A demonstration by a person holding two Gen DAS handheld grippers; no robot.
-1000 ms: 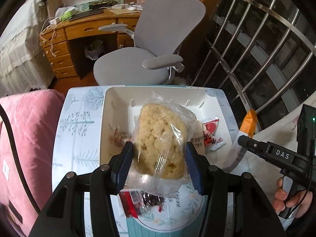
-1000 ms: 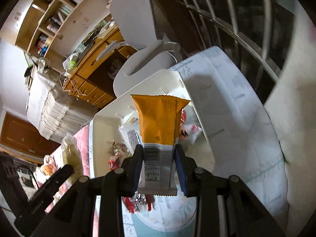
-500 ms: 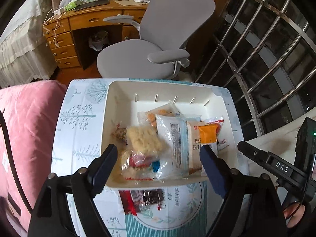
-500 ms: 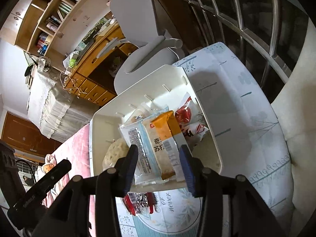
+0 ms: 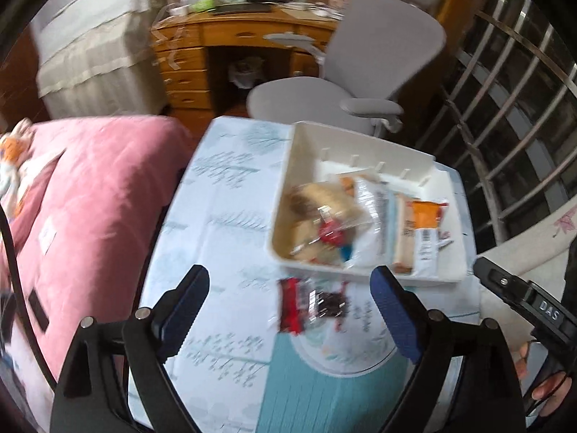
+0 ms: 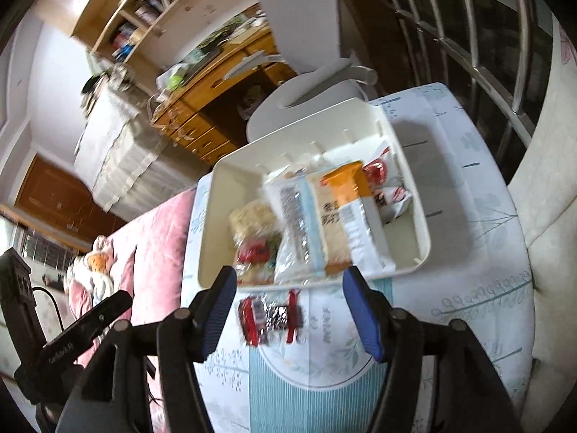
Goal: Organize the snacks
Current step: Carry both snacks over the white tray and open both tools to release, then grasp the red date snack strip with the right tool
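A cream bin (image 5: 288,195) (image 6: 216,216) on the patterned tablecloth holds several snack packets: a pale rice cake bag (image 5: 321,202) (image 6: 252,223), a white wrapper (image 5: 371,216) (image 6: 299,216) and an orange-topped packet (image 5: 425,223) (image 6: 346,187). A red and dark packet (image 5: 310,305) (image 6: 268,315) lies on the cloth in front of the bin. My left gripper (image 5: 290,310) is open and empty above that packet. My right gripper (image 6: 288,308) is open and empty, also over it.
A grey office chair (image 5: 360,72) (image 6: 306,54) and a wooden desk (image 5: 223,47) stand behind the table. A pink quilt (image 5: 83,209) lies to the left. A metal window grille (image 5: 512,108) is at the right.
Both grippers let go of their packets, the rice cake bag and the orange-topped packet, into the bin, opened wide and pulled back toward the table's near edge. The left view swung left.
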